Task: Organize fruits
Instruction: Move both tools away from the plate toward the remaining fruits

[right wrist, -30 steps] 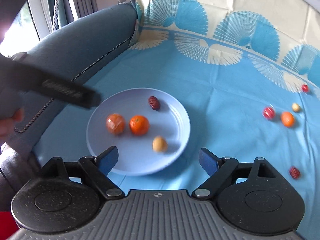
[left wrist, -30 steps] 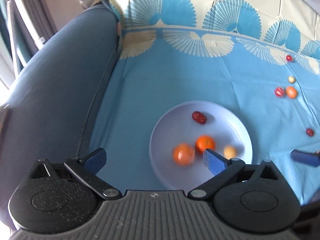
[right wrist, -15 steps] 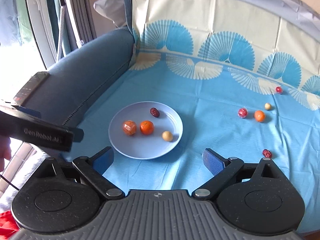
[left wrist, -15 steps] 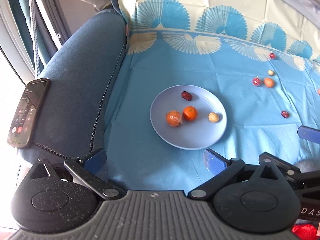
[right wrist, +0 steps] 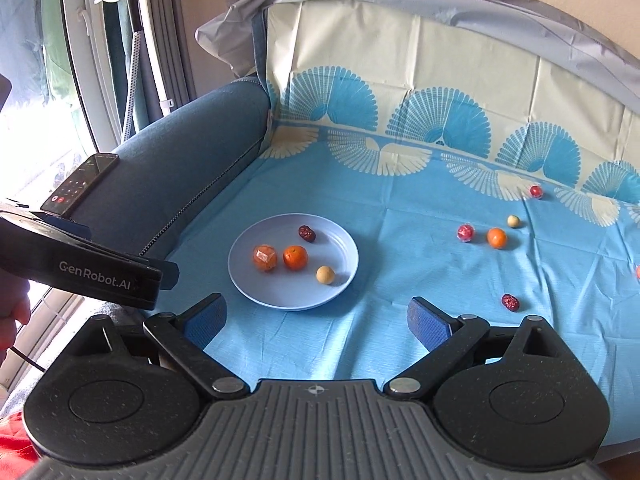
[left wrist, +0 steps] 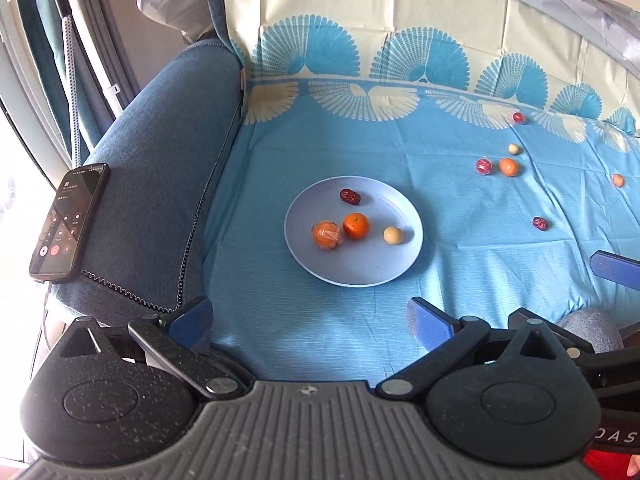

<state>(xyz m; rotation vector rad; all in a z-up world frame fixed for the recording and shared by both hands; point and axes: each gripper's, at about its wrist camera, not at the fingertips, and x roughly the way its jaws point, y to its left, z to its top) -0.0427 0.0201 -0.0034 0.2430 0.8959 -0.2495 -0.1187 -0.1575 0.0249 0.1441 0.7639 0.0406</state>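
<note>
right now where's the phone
The phone lies on the blue sofa arm, at the left of both views, left of the plate.

- this looks like a room in a home.
- there is a soft blue sofa (right wrist: 176,168) with a big padded arm.
- a blue and cream cloth (right wrist: 420,184) with fan shapes is spread over the seat and the back.
- a phone (left wrist: 66,222) lies on the sofa arm.
- curtains (right wrist: 52,40) hang by a bright window on the left side.
</note>
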